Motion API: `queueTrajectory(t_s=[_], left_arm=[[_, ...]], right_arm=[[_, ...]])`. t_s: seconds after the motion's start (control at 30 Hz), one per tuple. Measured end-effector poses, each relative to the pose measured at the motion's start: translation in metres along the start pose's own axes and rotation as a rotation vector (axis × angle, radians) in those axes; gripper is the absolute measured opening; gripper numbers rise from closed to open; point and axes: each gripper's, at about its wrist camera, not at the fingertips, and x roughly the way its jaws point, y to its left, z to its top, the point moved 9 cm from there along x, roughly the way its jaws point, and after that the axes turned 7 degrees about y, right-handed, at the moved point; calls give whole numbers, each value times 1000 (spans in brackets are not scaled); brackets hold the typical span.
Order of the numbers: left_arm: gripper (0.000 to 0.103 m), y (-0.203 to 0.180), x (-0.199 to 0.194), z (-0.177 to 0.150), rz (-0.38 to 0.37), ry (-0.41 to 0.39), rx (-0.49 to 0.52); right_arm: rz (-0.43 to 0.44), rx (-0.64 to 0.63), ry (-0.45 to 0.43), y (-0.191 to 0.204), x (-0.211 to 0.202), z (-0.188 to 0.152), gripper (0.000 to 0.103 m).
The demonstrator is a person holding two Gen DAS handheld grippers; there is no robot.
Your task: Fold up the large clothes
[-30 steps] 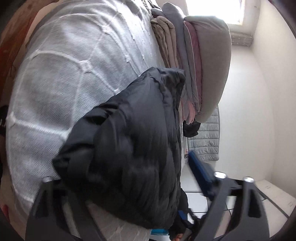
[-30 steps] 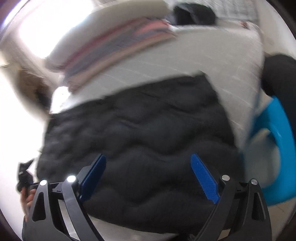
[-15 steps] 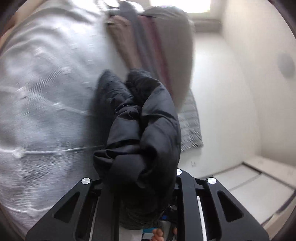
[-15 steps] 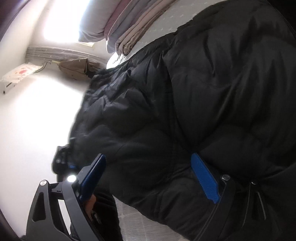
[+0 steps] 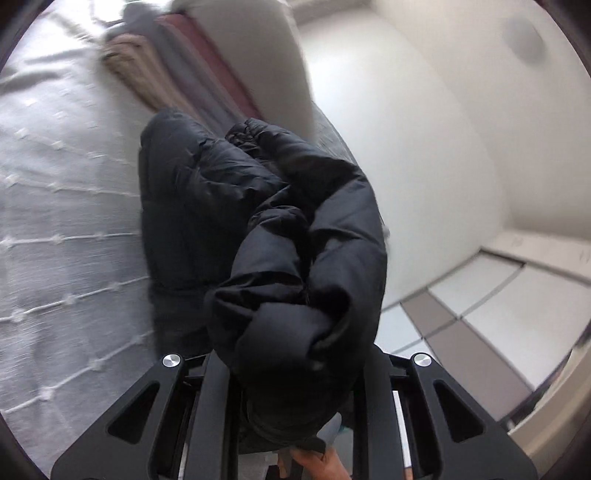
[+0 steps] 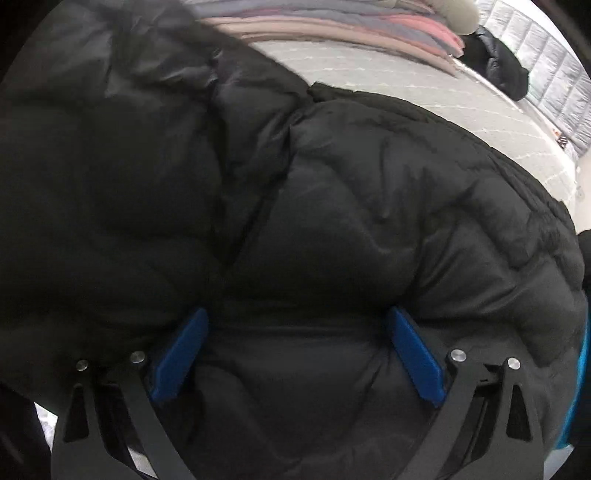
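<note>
A black puffer jacket (image 5: 295, 229) lies on the pale quilted bed (image 5: 66, 206). My left gripper (image 5: 295, 373) is shut on a bunched fold of it and holds that fold lifted above the bed; the fabric hides the fingertips. In the right wrist view the jacket (image 6: 332, 206) fills most of the frame. My right gripper (image 6: 297, 350) points down at it, open, with its blue pads (image 6: 181, 354) spread wide and resting against the padded fabric without pinching it.
A stack of folded blankets and a cushion (image 5: 207, 62) sits at the far end of the bed, also seen as a stack (image 6: 332, 26). Another dark garment (image 6: 502, 66) lies by a grey quilted panel (image 6: 546, 62). White wall and tiled floor (image 5: 480, 295) lie to the right.
My left gripper closed on the jacket's fold and lifted it, rolling as it rose. My right gripper swung down over the jacket, staying open.
</note>
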Motion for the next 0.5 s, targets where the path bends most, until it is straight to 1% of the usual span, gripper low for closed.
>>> queueTrajectory(t_s=[0.07, 0.1, 0.13, 0.17, 0.2, 0.27, 0.3, 0.33, 0.37, 0.4, 0.47, 0.5], left_arm=[[15, -22, 15, -1, -6, 29, 48], [15, -34, 25, -3, -4, 48, 80], [15, -42, 32, -4, -4, 62, 99], [15, -52, 44, -8, -4, 86, 126], [15, -64, 59, -14, 0, 114, 159], [15, -78, 84, -25, 8, 160, 207], [15, -83, 95, -29, 10, 180, 222], [15, -91, 114, -41, 16, 218, 254], [15, -96, 125, -48, 21, 240, 271], [15, -100, 138, -57, 26, 270, 290], [15, -108, 172, -82, 43, 345, 341], [15, -109, 184, -91, 50, 371, 357]], right_arm=[[76, 49, -50, -12, -23, 0, 94], [160, 98, -95, -24, -41, -5, 94], [239, 141, -116, -33, -50, -8, 94], [371, 215, -148, -51, -64, -16, 94], [447, 257, -174, -66, -70, -25, 94], [673, 384, -235, -107, -82, -42, 95], [754, 423, -250, -118, -83, -49, 95], [863, 488, -282, -138, -85, -59, 95], [929, 540, -319, -154, -87, -70, 95], [960, 571, -358, -164, -91, -83, 95], [982, 619, -423, -186, -96, -97, 95], [1004, 640, -439, -195, -96, -100, 95]])
